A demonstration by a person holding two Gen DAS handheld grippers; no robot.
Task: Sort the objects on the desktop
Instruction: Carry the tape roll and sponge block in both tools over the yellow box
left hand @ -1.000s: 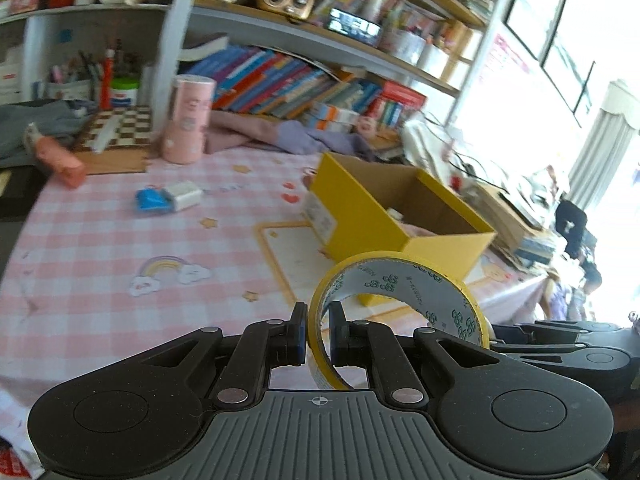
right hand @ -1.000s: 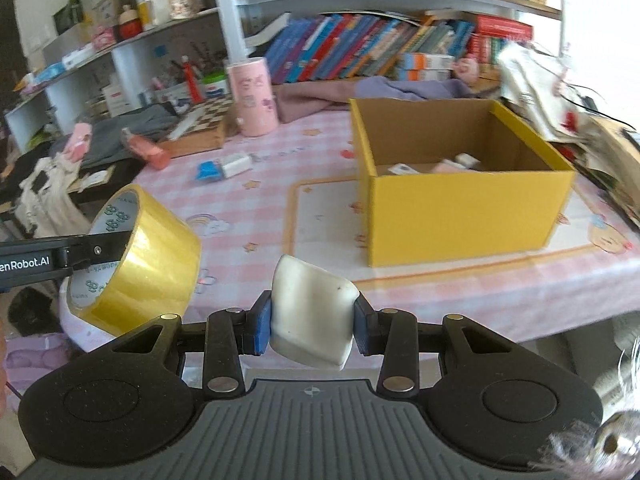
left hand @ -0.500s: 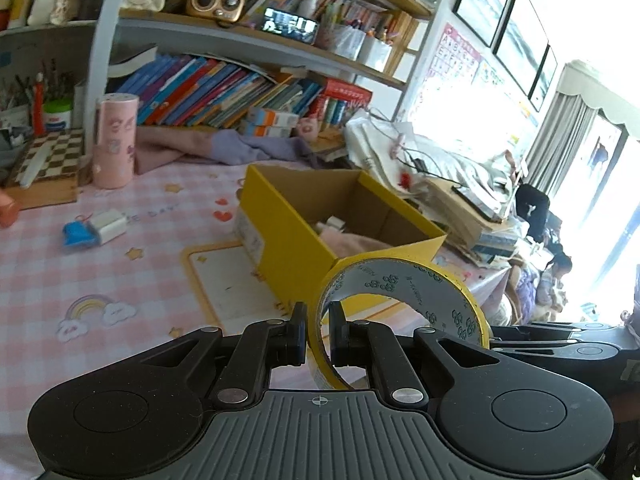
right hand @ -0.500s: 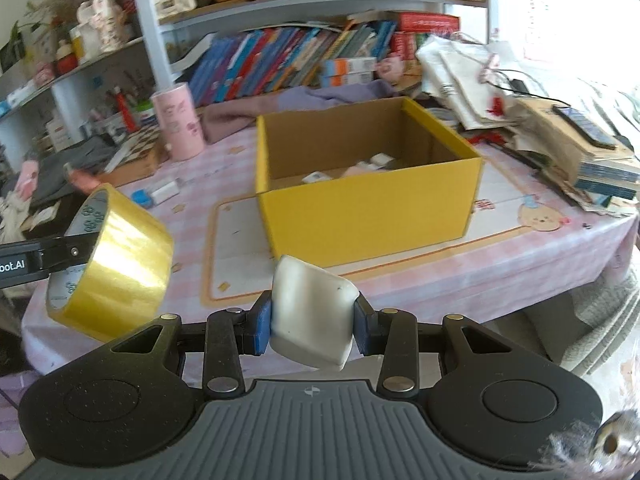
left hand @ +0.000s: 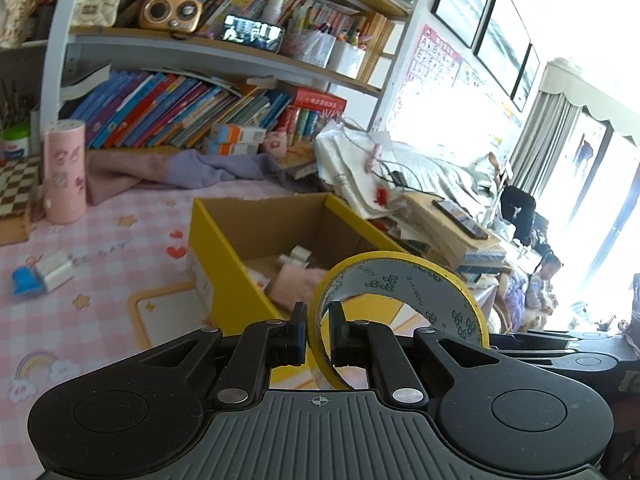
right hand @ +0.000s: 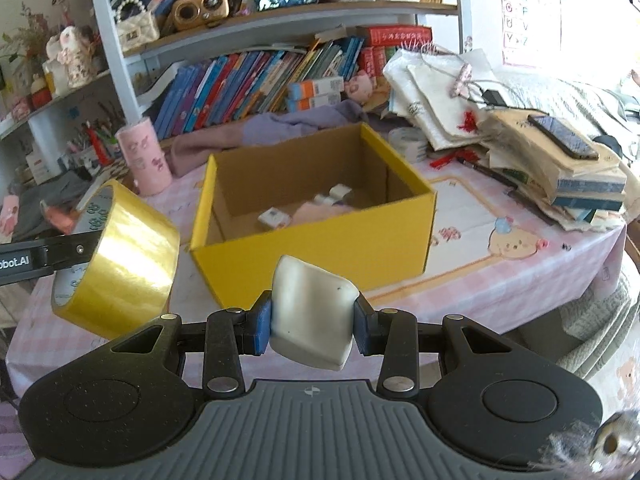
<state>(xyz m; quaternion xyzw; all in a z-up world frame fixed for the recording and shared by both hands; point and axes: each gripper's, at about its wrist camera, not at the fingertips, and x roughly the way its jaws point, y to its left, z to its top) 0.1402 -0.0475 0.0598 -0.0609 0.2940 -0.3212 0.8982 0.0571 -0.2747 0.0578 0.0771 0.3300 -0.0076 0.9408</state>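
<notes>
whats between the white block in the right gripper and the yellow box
Nothing: in the right wrist view only bare pink checked tablecloth shows between the white block and the front wall of the yellow box.

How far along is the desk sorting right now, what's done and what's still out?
Done: a few small items already lie inside the yellow box. In hand: the left gripper is shut on the tape roll, and the right gripper is shut on a white block; both hang short of the box, not yet dropped in. Left: a blue and white item and a pink cylinder are out on the table.
</notes>
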